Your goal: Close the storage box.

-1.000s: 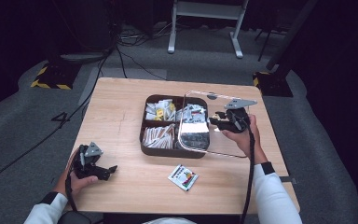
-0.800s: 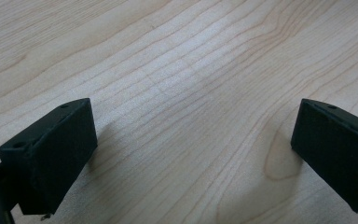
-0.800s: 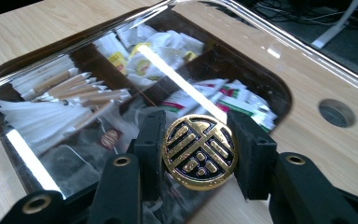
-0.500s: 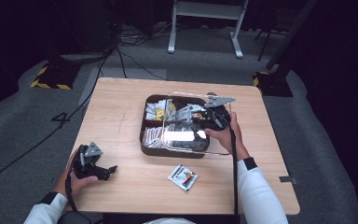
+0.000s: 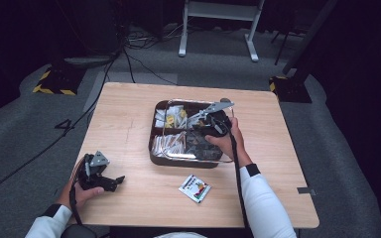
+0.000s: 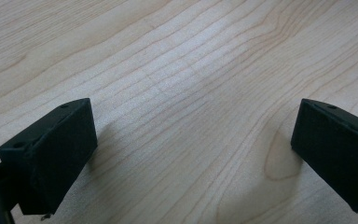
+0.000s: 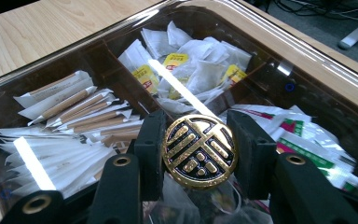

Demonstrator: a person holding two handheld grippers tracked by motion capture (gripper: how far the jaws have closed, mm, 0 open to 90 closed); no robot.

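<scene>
A dark brown compartment box (image 5: pixel 155 157) sits mid-table, and a clear lid (image 7: pixel 65 60) lies over it. In the lid's middle is a round black-and-gold knob (image 7: pixel 199 151). My right gripper (image 7: pixel 199 140) is shut on that knob, a jaw on each side; from above, the right gripper (image 5: pixel 217 121) is over the box's right half. Under the lid lie white tea bags (image 7: pixel 191 65), paper sugar sticks (image 7: pixel 74 109) and red-green sachets (image 7: pixel 307 135). My left gripper (image 5: pixel 104 181) rests near the table's front left, and in its own view the left gripper (image 6: pixel 193 154) is open over bare wood.
A small colourful packet (image 5: pixel 194 188) lies on the table just in front of the box. The wooden table (image 5: pixel 287 148) has free room to the left, right and front. Cables and a metal stand are on the floor beyond.
My right gripper carried the clear lid from the box's right side leftward and down until it lay over the box. The left gripper stayed put.
</scene>
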